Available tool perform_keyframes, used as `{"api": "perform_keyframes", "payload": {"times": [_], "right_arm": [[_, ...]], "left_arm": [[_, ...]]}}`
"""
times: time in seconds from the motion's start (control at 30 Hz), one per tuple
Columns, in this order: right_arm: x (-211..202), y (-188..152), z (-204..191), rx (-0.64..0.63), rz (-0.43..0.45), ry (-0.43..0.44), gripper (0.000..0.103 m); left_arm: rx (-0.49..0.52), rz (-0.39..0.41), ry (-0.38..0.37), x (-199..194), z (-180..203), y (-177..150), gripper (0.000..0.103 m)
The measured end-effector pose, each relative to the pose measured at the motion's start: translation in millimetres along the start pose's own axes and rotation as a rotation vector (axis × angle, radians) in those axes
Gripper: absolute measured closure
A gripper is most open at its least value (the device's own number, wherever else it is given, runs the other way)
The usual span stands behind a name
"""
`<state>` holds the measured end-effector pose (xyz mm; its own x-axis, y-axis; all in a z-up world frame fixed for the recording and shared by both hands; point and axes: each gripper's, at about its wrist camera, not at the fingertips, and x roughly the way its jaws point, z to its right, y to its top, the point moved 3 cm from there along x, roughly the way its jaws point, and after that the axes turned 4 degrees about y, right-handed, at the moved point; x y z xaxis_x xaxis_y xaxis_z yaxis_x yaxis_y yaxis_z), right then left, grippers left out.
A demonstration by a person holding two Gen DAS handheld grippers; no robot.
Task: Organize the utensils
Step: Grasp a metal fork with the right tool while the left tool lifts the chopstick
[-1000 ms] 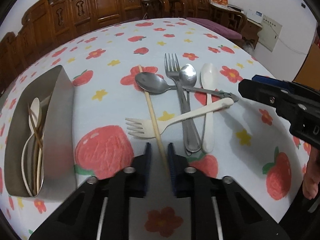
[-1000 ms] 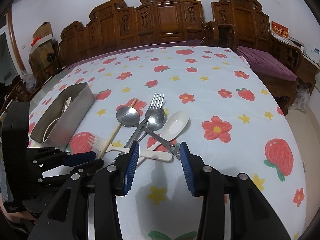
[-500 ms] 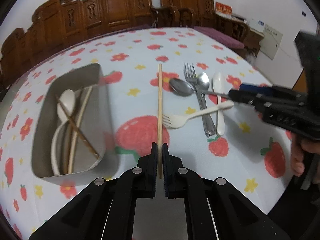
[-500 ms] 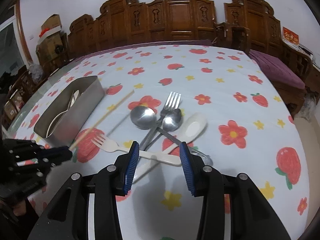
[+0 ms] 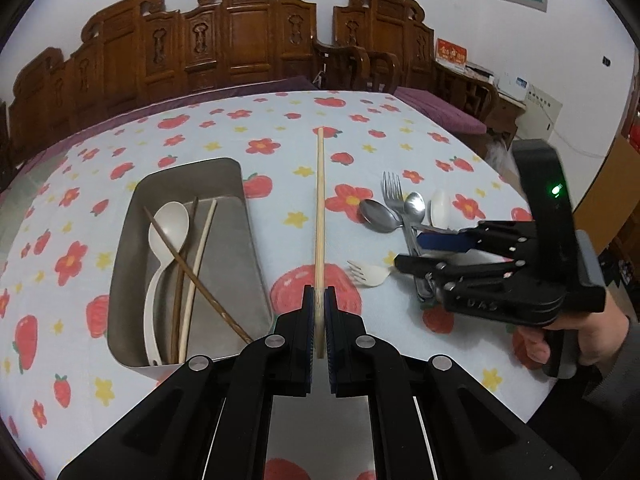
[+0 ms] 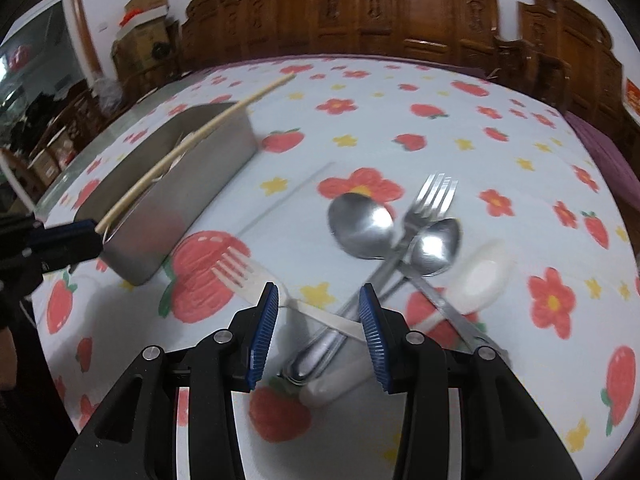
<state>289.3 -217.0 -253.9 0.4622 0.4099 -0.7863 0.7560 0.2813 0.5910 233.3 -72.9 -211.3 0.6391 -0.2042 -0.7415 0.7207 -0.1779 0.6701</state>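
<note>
My left gripper is shut on a light wooden chopstick and holds it above the cloth, just right of the metal tray. The chopstick also shows in the right wrist view, above the tray. The tray holds a white spoon and chopsticks. My right gripper is open low over the utensil pile, its jaws either side of the white plastic fork's handle and the metal fork. Two metal spoons and a white spoon lie there.
The table wears a white cloth with strawberries and flowers. Carved wooden chairs stand along its far edge. The right-hand gripper body sits over the utensil pile in the left wrist view.
My left gripper closed on the chopstick and lifted it off the pile, carrying it left toward the tray. My right gripper moved down and forward over the utensil pile.
</note>
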Motion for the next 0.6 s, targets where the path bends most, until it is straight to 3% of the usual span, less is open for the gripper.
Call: {"api": "perform_keyframes", "payload": {"times": [0.27, 0.6], "right_arm": [[7.6, -2.1, -15.6, -0.066, -0.055, 0.044, 0.058], [17.0, -3.9, -21.9, -0.186, -0.108, -0.015, 0.059]], "left_arm": [[-0.004, 0.008, -0.005, -1.9, -2.6, 0.6, 0.099], [-0.003, 0.011, -0.003, -3.6, -2.9, 0.0, 0.099]]}}
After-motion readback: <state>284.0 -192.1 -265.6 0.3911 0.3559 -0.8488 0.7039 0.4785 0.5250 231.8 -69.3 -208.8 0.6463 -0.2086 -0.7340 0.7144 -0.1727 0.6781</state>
